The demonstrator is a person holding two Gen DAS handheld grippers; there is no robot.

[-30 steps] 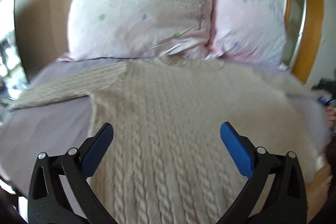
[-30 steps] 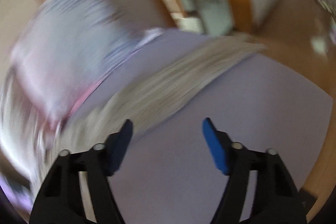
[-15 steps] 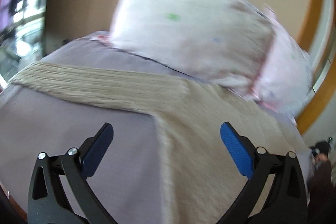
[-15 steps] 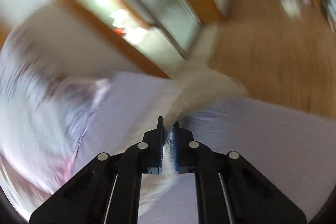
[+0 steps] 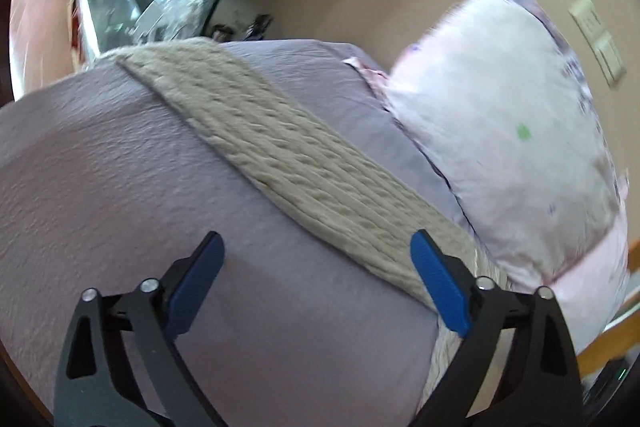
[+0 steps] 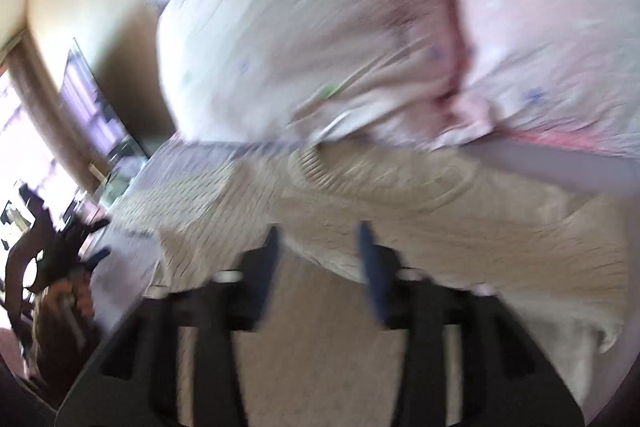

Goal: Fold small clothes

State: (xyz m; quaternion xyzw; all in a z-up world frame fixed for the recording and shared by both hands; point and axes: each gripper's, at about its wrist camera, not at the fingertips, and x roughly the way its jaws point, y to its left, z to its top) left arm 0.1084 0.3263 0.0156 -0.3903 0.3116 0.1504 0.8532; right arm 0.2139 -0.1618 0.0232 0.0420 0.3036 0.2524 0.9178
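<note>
A cream cable-knit sweater lies on the lilac bed sheet (image 5: 100, 187). In the left wrist view its left sleeve (image 5: 280, 163) runs flat from upper left to lower right. My left gripper (image 5: 316, 283) is open and empty, hovering over the sleeve near the armpit. In the blurred right wrist view the sweater body (image 6: 460, 223) shows with the right sleeve folded over it. My right gripper (image 6: 320, 259) is open above the sweater, with nothing between its fingers.
Two pale pink pillows (image 5: 520, 147) (image 6: 320, 27) lean at the bed head against a beige wall. A wooden bed frame edge (image 5: 608, 343) shows at lower right. The other gripper and hand (image 6: 48, 259) show at the left of the right wrist view.
My left gripper swung left from the sweater body to the left sleeve. My right gripper, shut on the right sleeve half a second ago, has carried it over the body and opened.
</note>
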